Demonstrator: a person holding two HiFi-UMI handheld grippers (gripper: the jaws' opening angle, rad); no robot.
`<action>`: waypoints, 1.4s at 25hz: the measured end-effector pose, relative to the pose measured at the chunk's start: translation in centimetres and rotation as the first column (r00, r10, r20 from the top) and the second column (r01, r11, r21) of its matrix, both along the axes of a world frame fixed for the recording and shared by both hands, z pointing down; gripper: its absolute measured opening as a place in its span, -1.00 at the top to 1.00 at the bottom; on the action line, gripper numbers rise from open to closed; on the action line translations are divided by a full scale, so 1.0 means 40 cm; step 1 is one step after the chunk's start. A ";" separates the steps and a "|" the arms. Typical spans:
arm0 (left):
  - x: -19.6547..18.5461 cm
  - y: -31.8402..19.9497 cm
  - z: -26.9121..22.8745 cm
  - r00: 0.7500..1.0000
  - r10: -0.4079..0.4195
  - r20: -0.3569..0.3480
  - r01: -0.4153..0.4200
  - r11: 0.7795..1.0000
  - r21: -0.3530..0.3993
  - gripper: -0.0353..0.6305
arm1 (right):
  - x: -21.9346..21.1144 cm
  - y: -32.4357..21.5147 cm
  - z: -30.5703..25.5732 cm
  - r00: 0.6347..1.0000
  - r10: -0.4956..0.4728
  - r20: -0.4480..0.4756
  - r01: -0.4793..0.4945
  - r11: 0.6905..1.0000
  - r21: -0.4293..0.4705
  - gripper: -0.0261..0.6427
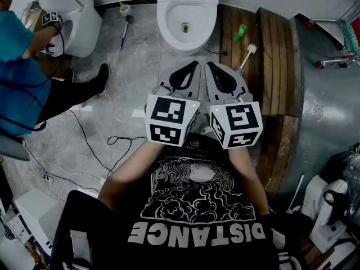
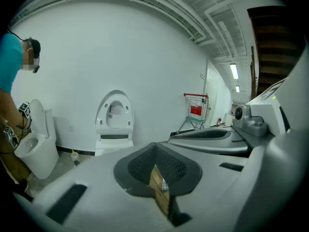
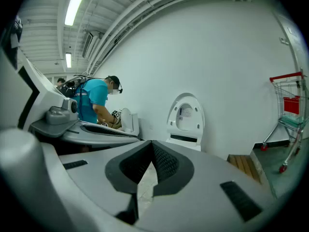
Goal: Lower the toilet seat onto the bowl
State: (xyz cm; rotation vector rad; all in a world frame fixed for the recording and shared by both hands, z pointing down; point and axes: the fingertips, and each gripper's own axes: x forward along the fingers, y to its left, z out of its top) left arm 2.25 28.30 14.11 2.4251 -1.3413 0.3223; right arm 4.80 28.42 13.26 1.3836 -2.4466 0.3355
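Seat (image 2: 115, 112) is up, leaning on the wall behind the bowl (image 1: 169, 16), at the far edge of the floor (image 1: 135, 66). Bowl is open & uncovered, so the task looks not yet begun.

L gripper (image 1: 195, 65) & R gripper (image 1: 210, 66) sit side by side, well short of the toilet, both aimed at it & tipped a bit down. Prob. a ready pose before the reach. Jaws of both are together w/ nothing between them. Shut tips should do to nudge the seat's top edge fwd, so likely no grasp needed.

Right of the bowl is a wood platform (image 1: 275, 55) w/ a brush (image 1: 247, 55) & green bottle (image 1: 240, 32), both clear of the seat's path. Near the floor's left edge stands a 2nd toilet (image 1: 73, 16) w/ another person (image 1: 17, 72) working at it.
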 end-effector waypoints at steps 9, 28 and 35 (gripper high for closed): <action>-0.048 -0.020 0.010 0.999 0.029 -0.021 -0.030 0.999 -0.024 0.86 | -0.042 -0.017 0.014 1.000 0.018 -0.005 -0.018 1.000 -0.025 0.87; -0.073 -0.194 0.038 1.000 -0.002 -0.004 0.002 1.000 -0.031 0.86 | -0.070 -0.188 0.037 1.000 -0.017 0.024 0.018 0.999 -0.043 0.87; -0.038 -0.345 0.067 1.000 -0.028 0.002 0.028 0.998 -0.064 0.86 | -0.033 -0.339 0.073 0.998 -0.048 0.041 0.051 0.996 -0.074 0.87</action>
